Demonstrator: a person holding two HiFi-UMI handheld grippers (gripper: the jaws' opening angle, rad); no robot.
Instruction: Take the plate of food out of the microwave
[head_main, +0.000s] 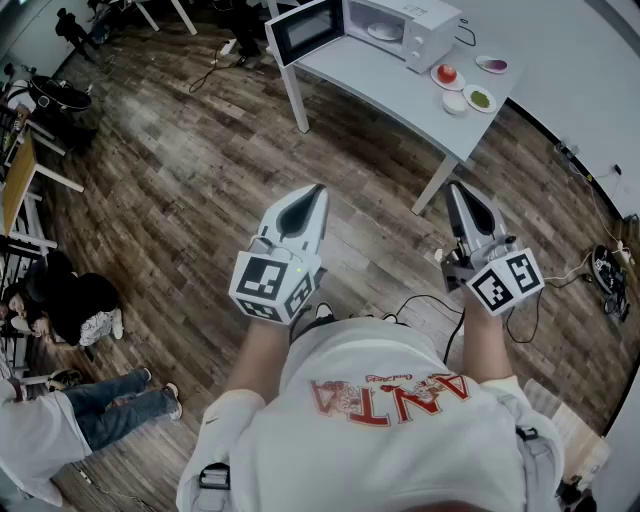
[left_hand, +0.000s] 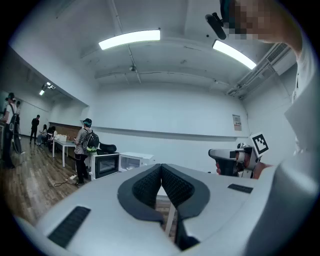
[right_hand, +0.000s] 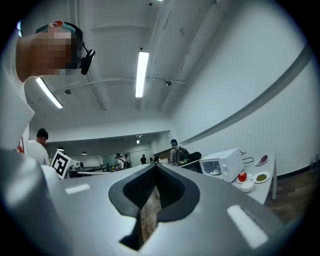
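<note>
Both closed: left gripper (head_main: 316, 192), right gripper (head_main: 456, 190); plate (head_main: 383, 31) distant, inside microwave (head_main: 435, 25).

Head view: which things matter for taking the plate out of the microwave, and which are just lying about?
For the job: microwave, its open door, the plate inside, left gripper, right gripper.

Lying about: red fruit on a saucer, white bowl, dish of green food, purple dish.

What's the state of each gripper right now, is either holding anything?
Left gripper: closed, holding nothing.
Right gripper: closed, holding nothing.
</note>
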